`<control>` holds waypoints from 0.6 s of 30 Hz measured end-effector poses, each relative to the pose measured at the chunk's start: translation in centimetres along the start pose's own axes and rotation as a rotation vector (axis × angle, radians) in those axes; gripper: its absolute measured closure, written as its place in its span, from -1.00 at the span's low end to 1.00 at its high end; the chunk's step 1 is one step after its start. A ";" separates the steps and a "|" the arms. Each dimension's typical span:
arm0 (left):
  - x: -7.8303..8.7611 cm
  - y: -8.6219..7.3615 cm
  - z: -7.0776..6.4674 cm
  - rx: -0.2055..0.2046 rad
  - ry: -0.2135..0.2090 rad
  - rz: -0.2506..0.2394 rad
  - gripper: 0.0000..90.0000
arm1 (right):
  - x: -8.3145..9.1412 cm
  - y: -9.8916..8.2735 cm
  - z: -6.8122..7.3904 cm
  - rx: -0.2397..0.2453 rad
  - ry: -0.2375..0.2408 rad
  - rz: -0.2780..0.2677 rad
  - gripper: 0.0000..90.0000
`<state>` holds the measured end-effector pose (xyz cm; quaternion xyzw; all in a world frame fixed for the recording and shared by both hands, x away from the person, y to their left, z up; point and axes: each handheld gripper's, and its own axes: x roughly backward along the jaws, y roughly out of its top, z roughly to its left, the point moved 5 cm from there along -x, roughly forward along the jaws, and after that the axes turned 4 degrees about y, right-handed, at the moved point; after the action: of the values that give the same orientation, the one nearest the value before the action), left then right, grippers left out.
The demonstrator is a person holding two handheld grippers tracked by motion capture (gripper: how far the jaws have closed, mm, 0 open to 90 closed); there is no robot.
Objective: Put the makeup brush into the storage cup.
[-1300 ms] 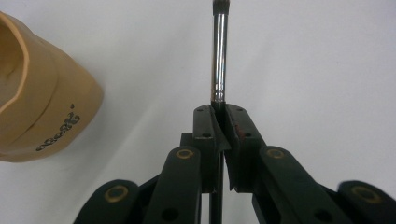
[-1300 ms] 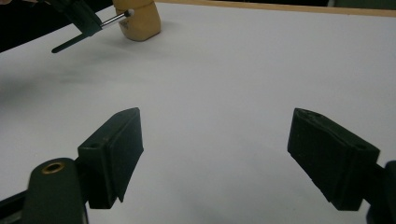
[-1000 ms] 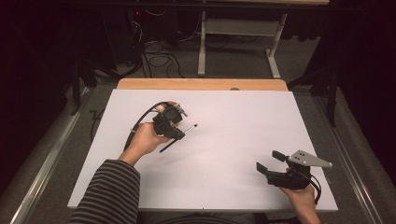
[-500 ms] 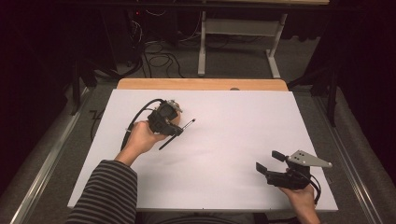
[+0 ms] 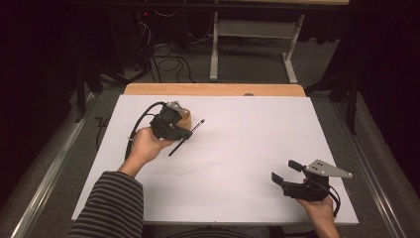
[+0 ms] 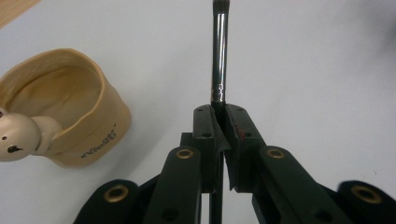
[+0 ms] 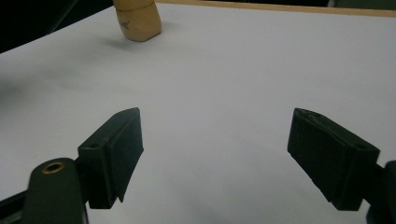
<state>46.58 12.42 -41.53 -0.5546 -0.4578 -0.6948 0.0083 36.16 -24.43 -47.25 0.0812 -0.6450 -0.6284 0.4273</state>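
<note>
A slim black brush with a shiny metal ferrule sits clamped in the left claw, its jaws pressed together on the handle just below the ferrule — the brush head pointing away from the hand and its rear end running back between the jaws. In the high view the brush is held tilted above the white worktop, its tip angled toward the far right, while the left claw is gripped by a hand in a striped sleeve. Just beside that claw stands a tan cup, upright on the white sheet with a small pale figure at its rim; in the high view the cup shows partly behind the claw's body, near the far left of the sheet. Well apart, at the near right corner of the worktop, the right claw rests in the person's other hand with its jaws wide apart and nothing between them — the right gripper view shows the right claw over bare white surface, with the tan cup far off at the top. A strip of wooden board edges the sheet's far side.
</note>
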 end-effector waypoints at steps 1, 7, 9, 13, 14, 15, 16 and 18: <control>0.1 0.0 0.1 0.000 0.002 -0.005 0.86 | 0.0 0.0 0.0 0.000 -0.001 0.000 -0.56; 0.7 -0.1 0.5 0.024 -0.001 -0.039 0.86 | 0.0 0.0 -0.1 -0.001 -0.001 -0.004 -0.56; 0.8 -0.1 0.6 0.031 0.000 -0.053 0.86 | 0.0 0.0 -0.1 -0.002 -0.001 -0.004 -0.56; 1.3 -0.1 0.9 0.044 0.005 -0.075 0.85 | 0.0 0.0 -0.1 -0.002 -0.001 -0.003 -0.56; 1.4 -0.2 0.9 0.047 0.006 -0.082 0.85 | 0.0 0.0 -0.1 -0.002 -0.001 -0.003 -0.56; 1.5 -0.2 1.0 0.050 0.007 -0.085 0.86 | 0.0 0.0 -0.1 0.000 -0.001 -0.003 -0.56; 1.6 -0.2 1.0 0.053 0.007 -0.088 0.86 | 0.0 0.0 -0.1 -0.001 -0.001 -0.002 -0.56; 1.8 -0.3 1.2 0.060 0.011 -0.095 0.86 | 0.0 0.0 0.0 0.001 -0.002 -0.002 -0.56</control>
<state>46.65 14.19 -40.34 -0.5277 -0.5041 -0.6836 -0.0057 36.17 -24.45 -47.24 0.0812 -0.6458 -0.6284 0.4259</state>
